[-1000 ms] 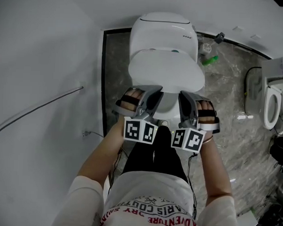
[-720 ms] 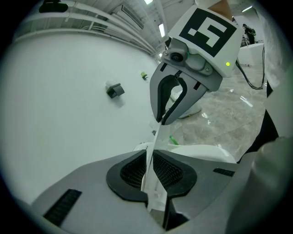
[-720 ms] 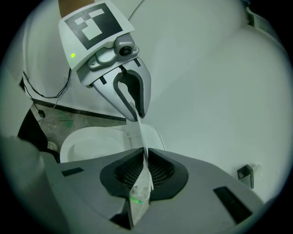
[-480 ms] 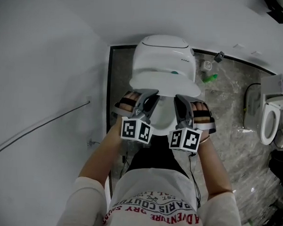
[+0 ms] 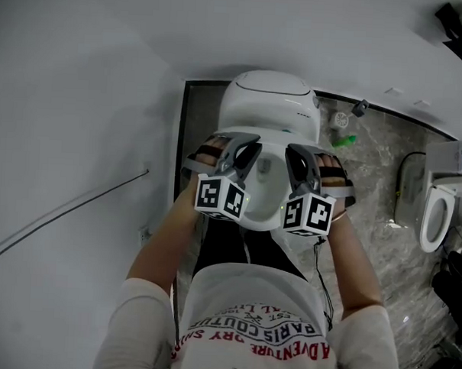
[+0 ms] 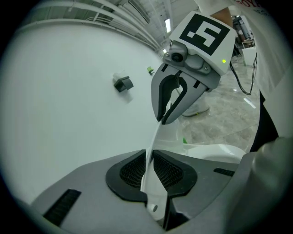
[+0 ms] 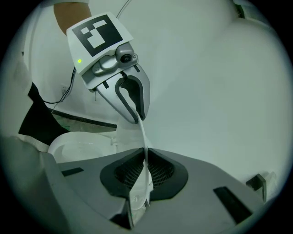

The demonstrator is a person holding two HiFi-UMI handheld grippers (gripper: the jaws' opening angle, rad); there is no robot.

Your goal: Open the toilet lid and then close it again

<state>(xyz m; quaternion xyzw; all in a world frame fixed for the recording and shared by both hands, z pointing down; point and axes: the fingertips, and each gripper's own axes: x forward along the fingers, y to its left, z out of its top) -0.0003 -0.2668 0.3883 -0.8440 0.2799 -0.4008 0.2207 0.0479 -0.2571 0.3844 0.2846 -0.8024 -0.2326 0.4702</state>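
Observation:
The white toilet (image 5: 269,105) stands against the wall, and its lid (image 5: 265,134) is tipped up near upright, so the seat (image 5: 263,195) and bowl show below it. My left gripper (image 5: 234,155) and right gripper (image 5: 299,161) hold the lid's front edge side by side. In the left gripper view the thin lid edge (image 6: 154,139) runs between my pads, left gripper (image 6: 149,168) shut on it, with the right gripper (image 6: 163,119) clamped further along. The right gripper view shows the same lid edge (image 7: 143,137) pinched in my right gripper (image 7: 145,170), with the left gripper (image 7: 136,116) beyond.
A white wall fills the left, with a thin cable (image 5: 62,209) across it. On the marble floor to the right are a green bottle (image 5: 344,140) and a second toilet (image 5: 437,200). The person's legs stand right before the bowl.
Both grippers have risen and gone towards the tank with the lid's edge in them. The lid has swung from lying low over the seat to near upright, uncovering the bowl.

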